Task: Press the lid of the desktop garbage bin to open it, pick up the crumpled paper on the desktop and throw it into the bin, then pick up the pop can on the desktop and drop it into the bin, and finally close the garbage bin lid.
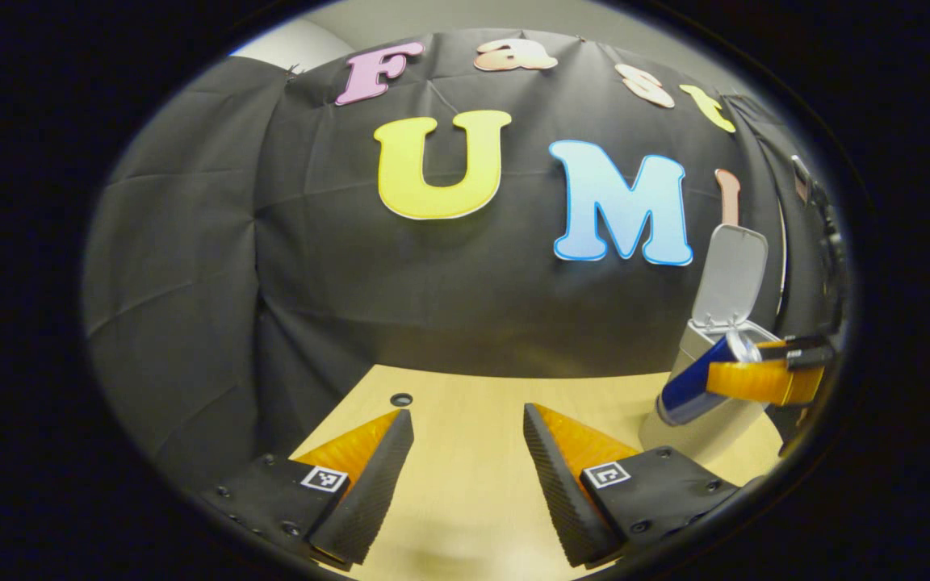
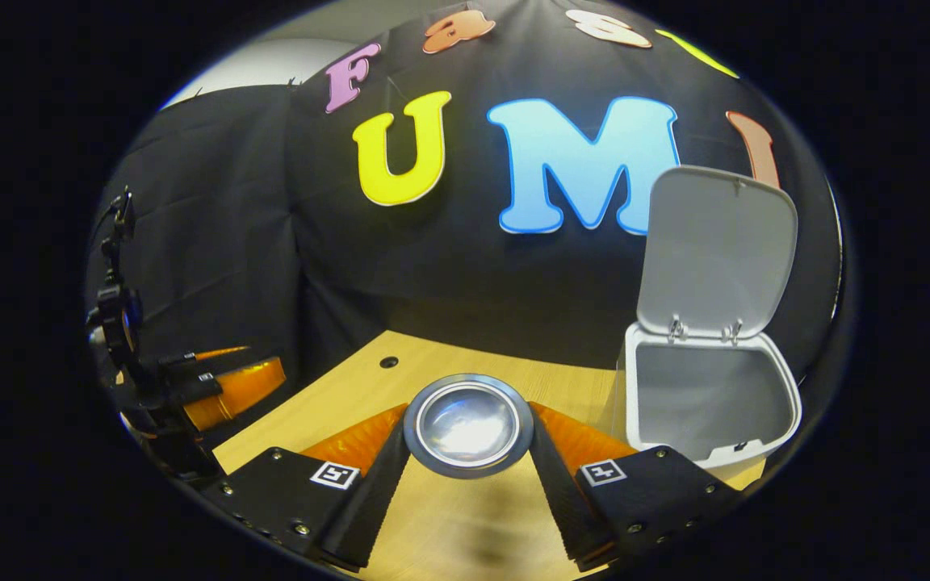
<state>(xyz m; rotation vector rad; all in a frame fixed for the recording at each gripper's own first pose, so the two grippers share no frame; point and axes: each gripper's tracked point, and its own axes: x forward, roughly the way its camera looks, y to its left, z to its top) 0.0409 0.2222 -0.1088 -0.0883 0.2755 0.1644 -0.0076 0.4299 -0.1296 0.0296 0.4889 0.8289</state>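
Desk (image 2: pixel 336 395): we see bare wood with a small hole, nothing blocking the way.
Bin (image 2: pixel 707 403), lid (image 2: pixel 715 250) upright: opening done (paper unseen, we judge it binned).
Pop can (image 2: pixel 469 426): clamped in our right tool (image 2: pixel 469 452), beside the bin; drop and lid closing remain.
Left tool (image 1: pixel 465 476): agape, empty.

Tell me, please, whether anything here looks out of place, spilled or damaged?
Nothing stands out. The bin sits upright on the desk with its lid raised, and the right gripper holds the pop can tilted beside it. The left gripper is open over bare desk.
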